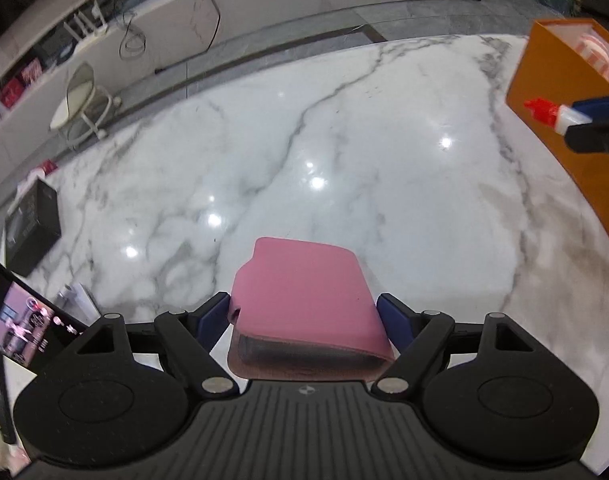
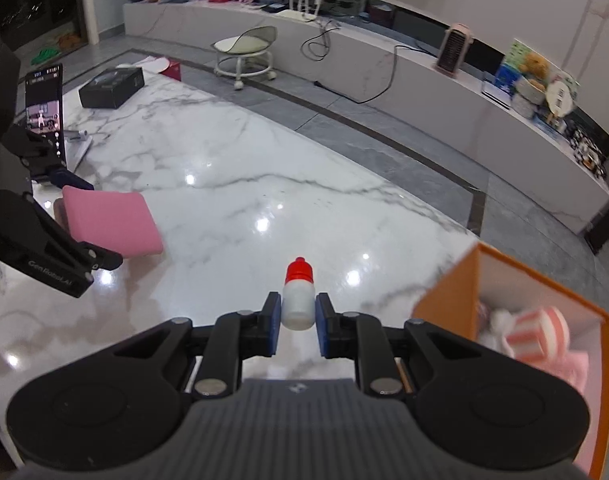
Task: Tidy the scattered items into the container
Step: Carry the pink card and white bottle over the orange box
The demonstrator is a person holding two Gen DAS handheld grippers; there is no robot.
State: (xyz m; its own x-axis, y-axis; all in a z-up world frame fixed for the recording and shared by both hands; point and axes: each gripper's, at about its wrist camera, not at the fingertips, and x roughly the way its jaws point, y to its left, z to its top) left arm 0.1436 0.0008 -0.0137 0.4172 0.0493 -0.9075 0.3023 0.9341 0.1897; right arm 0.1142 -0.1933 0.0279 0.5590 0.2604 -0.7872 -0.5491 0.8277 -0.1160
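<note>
Now pink case (image 1: 304, 296) clamped in left hand-held gripper (image 1: 303, 312).

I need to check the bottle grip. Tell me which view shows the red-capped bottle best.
Right wrist view: the red-capped bottle sits centred and whole between the right gripper's fingers. The left wrist view catches it only small and blurred at the right edge.

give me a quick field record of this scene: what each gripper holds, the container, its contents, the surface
left gripper: shut on pink pouch, held above the table
right gripper: shut on small white bottle with red cap
container: orange box, open top, at the right of the table
in container: pink striped soft item, blurred
surface: white marble table
also on table: black box, phone
</note>
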